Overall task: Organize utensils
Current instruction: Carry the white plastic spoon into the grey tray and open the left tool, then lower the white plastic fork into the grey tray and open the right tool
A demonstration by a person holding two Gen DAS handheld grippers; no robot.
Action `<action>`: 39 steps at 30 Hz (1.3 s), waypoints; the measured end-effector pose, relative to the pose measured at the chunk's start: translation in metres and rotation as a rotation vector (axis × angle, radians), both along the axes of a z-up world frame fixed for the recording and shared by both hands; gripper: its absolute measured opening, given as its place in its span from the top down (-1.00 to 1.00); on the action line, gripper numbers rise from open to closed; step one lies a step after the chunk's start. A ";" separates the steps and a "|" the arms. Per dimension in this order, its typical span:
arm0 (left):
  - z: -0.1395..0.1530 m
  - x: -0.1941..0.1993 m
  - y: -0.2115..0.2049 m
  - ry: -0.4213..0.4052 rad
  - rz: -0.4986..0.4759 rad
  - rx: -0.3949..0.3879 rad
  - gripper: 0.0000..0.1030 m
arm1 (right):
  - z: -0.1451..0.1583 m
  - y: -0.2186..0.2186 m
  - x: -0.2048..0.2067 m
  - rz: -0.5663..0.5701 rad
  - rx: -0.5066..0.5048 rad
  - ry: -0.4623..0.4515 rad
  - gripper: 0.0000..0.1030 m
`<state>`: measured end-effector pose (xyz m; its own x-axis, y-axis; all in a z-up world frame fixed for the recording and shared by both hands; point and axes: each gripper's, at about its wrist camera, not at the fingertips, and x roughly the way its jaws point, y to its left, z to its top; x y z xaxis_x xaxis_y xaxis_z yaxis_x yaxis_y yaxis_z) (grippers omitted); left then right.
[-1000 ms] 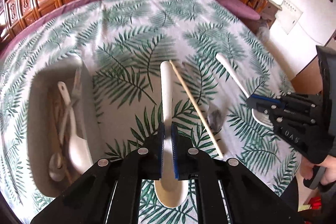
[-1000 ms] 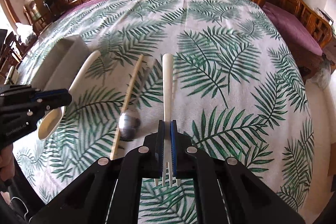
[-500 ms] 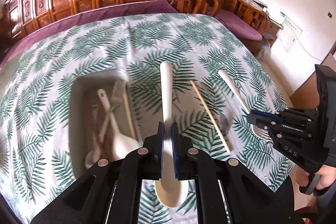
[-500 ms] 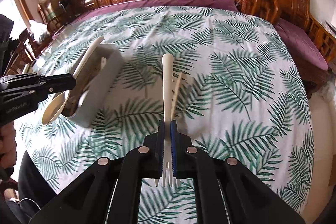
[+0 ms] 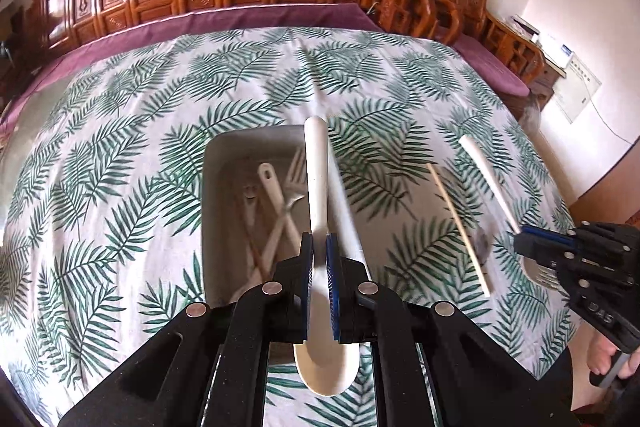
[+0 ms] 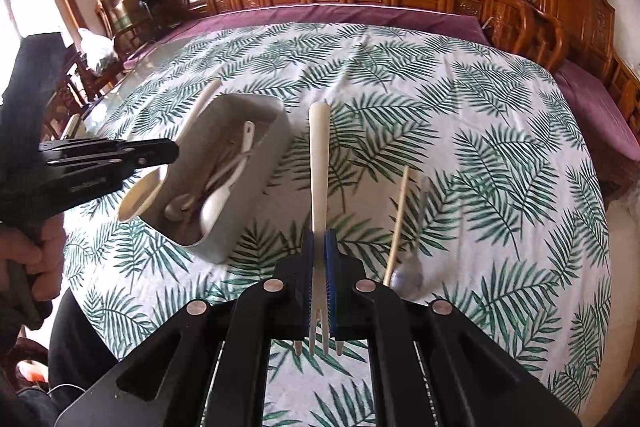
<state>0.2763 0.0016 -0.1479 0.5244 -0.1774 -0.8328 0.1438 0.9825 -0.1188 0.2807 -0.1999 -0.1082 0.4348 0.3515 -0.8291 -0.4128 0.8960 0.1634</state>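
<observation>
Gripping a white spoon (image 5: 318,211) by its handle, the left gripper (image 5: 319,267) hangs over the near right part of the grey tray (image 5: 212,203), bowl end toward the camera and handle pointing to the far edge of the table. The jaws are narrow, pinched on the handle.

The tray sits on the leaf-print cloth (image 5: 120,167) toward the left side of the table, long axis running near to far. Inside it lie a white spoon, a fork (image 5: 294,183) and several pale handles, crossed over one another; I cannot count them surely.

Right of the tray, on the cloth, lies a chopstick (image 5: 456,227), slanting from far-left to near-right. Just beside its near end rests a metal spoon (image 6: 408,273), blurred in the left view.

Farther right, the right gripper (image 6: 319,267) is closed tight on a white fork (image 6: 319,187), tines toward the camera, handle pointing to the far edge. In the left view the same fork's handle slants up and left from the gripper near the table's right edge.
</observation>
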 end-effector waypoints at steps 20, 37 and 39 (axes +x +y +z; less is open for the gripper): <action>-0.029 0.026 0.030 0.022 0.059 0.004 0.87 | -0.008 0.067 0.034 0.095 0.046 0.042 0.87; -0.015 0.003 0.083 -0.017 0.172 0.041 0.87 | -0.026 0.125 0.066 0.180 0.044 0.075 0.87; -0.016 0.000 0.087 -0.016 0.181 0.042 0.87 | -0.030 0.129 0.069 0.182 0.045 0.084 0.87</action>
